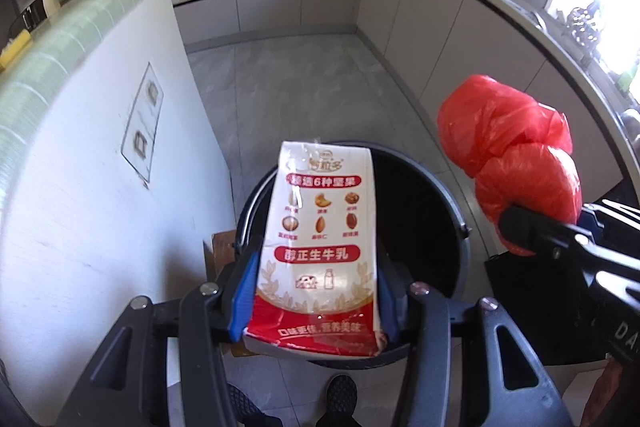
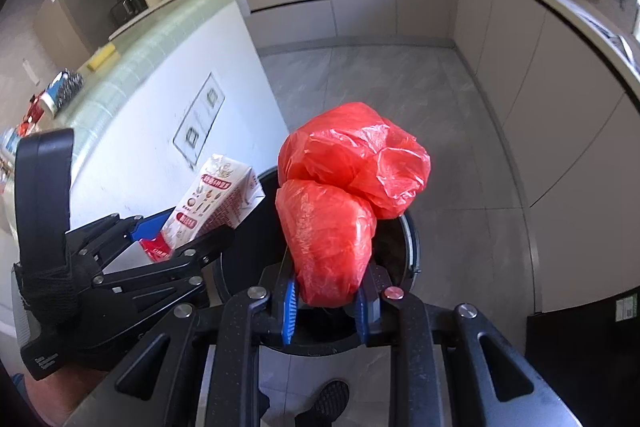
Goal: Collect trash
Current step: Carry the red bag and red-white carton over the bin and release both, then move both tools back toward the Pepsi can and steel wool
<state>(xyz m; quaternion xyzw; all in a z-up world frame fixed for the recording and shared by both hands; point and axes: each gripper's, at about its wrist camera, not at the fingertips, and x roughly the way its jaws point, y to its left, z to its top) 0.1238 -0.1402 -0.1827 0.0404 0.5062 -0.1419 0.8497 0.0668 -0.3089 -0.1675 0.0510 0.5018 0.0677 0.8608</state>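
Trash held over black bin point(image 1: 448, 211).
Milk carton point(image 1: 320, 243) is clamped by left gripper point(image 1: 316, 287); red bag point(image 2: 340, 211) is clamped by right gripper point(image 2: 328, 303).

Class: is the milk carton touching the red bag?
Apart. The left wrist view shows floor and bin between carton and bag.

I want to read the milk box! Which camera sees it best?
The left wrist view: the milk carton faces the camera, its printed front filling the middle. The right wrist view shows it only small and slanted, at the left.
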